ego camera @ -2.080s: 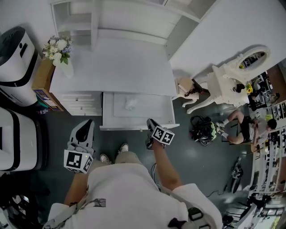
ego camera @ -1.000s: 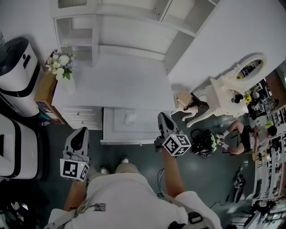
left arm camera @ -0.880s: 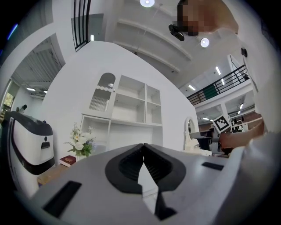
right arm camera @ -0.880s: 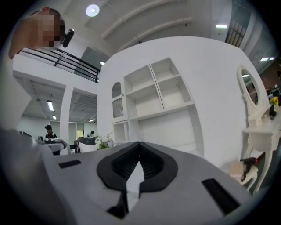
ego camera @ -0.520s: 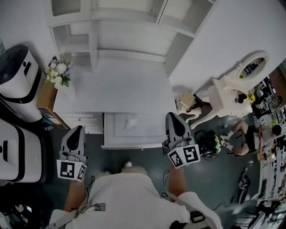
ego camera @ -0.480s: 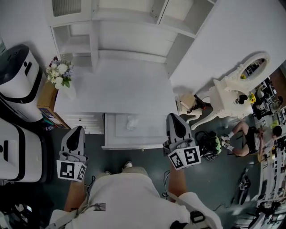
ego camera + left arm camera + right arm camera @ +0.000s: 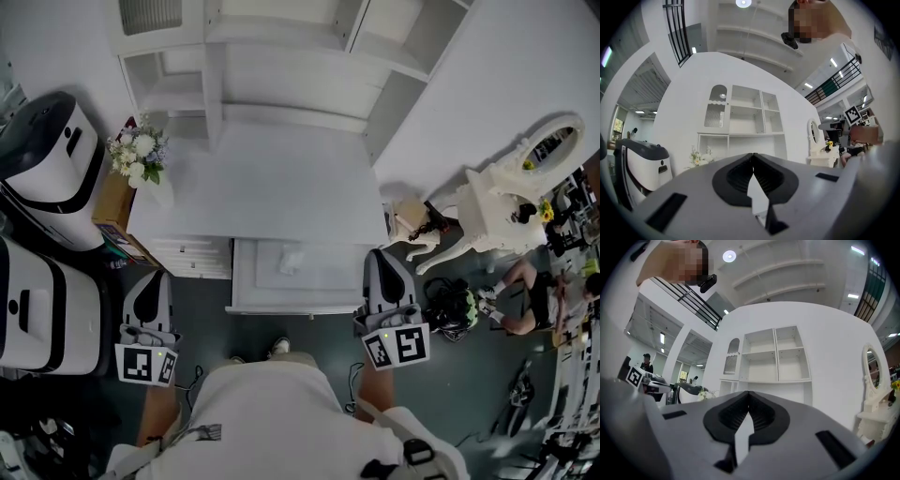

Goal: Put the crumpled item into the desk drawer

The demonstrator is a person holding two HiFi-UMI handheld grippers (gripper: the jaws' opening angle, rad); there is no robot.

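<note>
- The person stands at 6 o'clock in the head view, one shoe showing just short of the desk.
- The left gripper is held at about 8 o'clock from the drawer, well apart from it and over the dark floor. In the left gripper view its jaws are pressed together with nothing between them.
- The right gripper is at about 4 o'clock from the drawer's middle, just beside its right front corner; whether it touches the drawer cannot be told. In the right gripper view its jaws are also closed and empty.
- The desk drawer is pulled out toward the person, between the two grippers.
- The crumpled item, small and white, lies inside the drawer, left of centre and toward the back, at about 10 o'clock from the right gripper.
- The white desk top is at 12 o'clock from the drawer.
- A bunch of flowers stands on the desk's far left corner, at about 10 o'clock, with a cardboard box just beside it.
- White shelves rise behind the desk at 12 o'clock.
- Two white-and-black machines stand at 9 o'clock.
- A white vanity with an oval mirror stands at 2 o'clock, with a seated person near it at 3 o'clock.
</note>
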